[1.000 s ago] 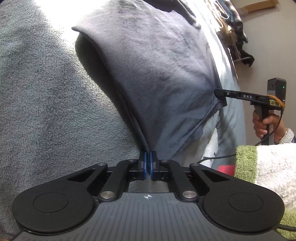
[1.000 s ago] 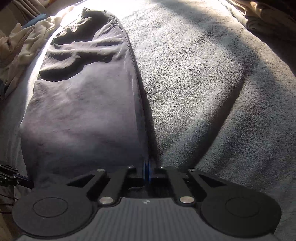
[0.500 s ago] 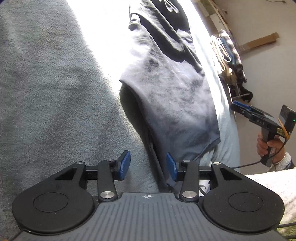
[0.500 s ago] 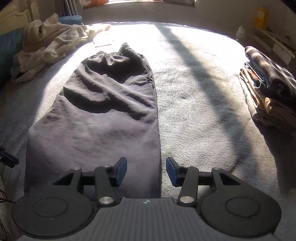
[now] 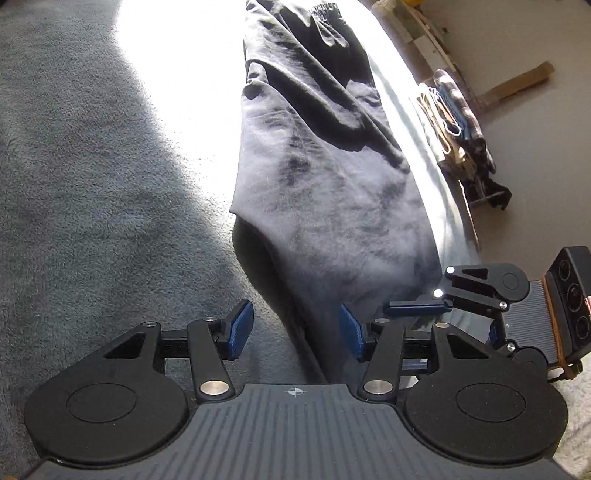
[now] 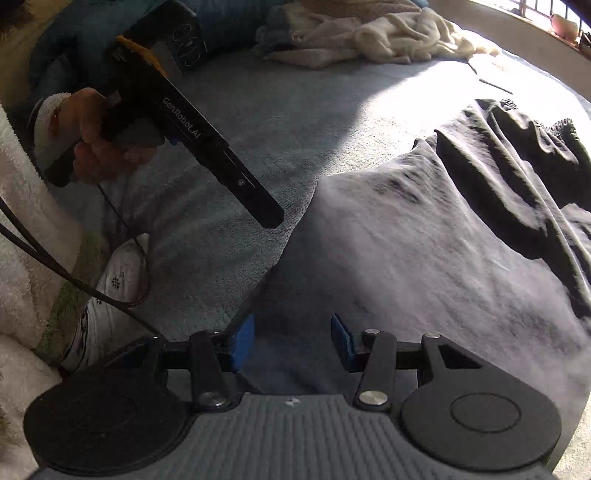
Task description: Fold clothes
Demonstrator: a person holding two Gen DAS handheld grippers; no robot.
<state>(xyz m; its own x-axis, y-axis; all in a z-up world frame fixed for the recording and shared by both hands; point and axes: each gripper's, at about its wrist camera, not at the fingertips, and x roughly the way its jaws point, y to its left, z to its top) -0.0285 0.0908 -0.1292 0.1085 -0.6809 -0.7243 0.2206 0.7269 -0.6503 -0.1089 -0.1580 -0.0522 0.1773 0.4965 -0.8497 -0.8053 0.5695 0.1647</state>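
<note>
Both grippers, left (image 5: pixel 295 330) and right (image 6: pixel 293 341), hover with jaws apart over the dark trousers' (image 5: pixel 332 206) near hem on the bed (image 5: pixel 92 184); grip both corners evenly.

Dark grey trousers (image 5: pixel 325 177) lie on a grey-blue fleece blanket (image 5: pixel 92 184). Both grippers are black with blue pads (image 5: pixel 240 328). Far left in the right wrist view, cream towels (image 6: pixel 388 33); near left, a white, green-edged robe sleeve (image 6: pixel 22 240).
</note>
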